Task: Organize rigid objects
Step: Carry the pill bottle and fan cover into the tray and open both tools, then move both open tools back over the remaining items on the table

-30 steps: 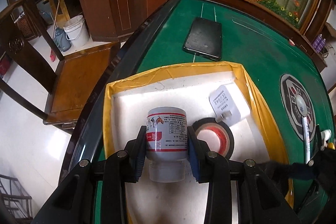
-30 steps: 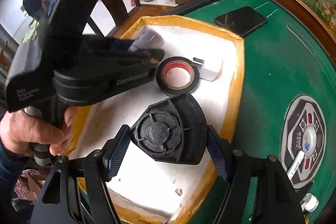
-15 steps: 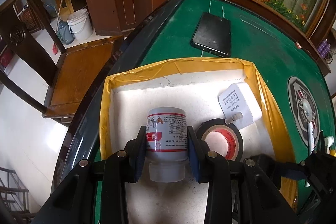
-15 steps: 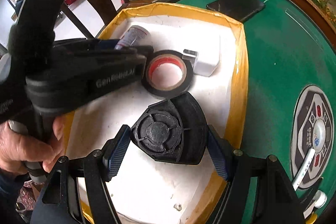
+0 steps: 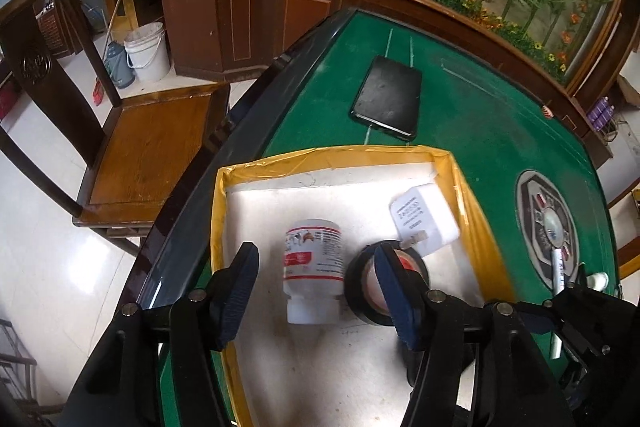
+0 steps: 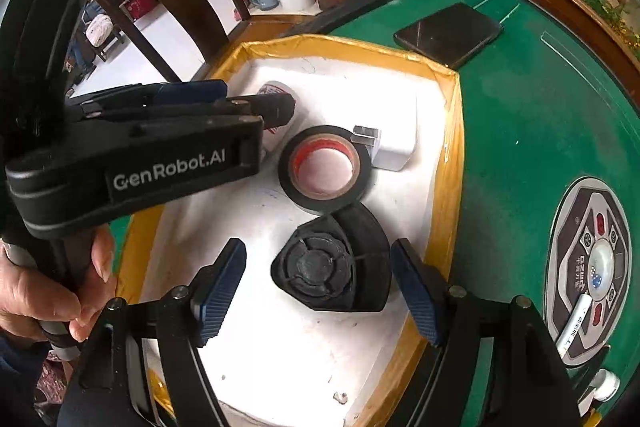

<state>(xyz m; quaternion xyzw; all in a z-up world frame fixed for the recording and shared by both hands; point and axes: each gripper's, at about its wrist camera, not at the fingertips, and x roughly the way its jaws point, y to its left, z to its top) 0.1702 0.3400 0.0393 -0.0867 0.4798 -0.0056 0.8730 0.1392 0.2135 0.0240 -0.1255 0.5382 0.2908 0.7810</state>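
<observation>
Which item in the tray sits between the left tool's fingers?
The white bottle, lying on its side with its cap toward the camera. The left tool is opening and no longer touches it; the tape roll and charger lie to its right.

Both grippers (image 6: 318, 285) black w/ ribbed blue pads (image 6: 222, 291), silver screws; left gripper (image 5: 316, 283) marked "GenRobot.AI".

One bottle (image 5: 314, 267), one tape roll (image 6: 324, 171), one charger (image 5: 426, 219), one black wheel (image 6: 332, 267), one phone (image 5: 388, 103), one tray (image 5: 340, 157)

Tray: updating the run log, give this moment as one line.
left tongs: opening, bottle between, released | right tongs: opening, around black part | tray: tape, charger
</observation>
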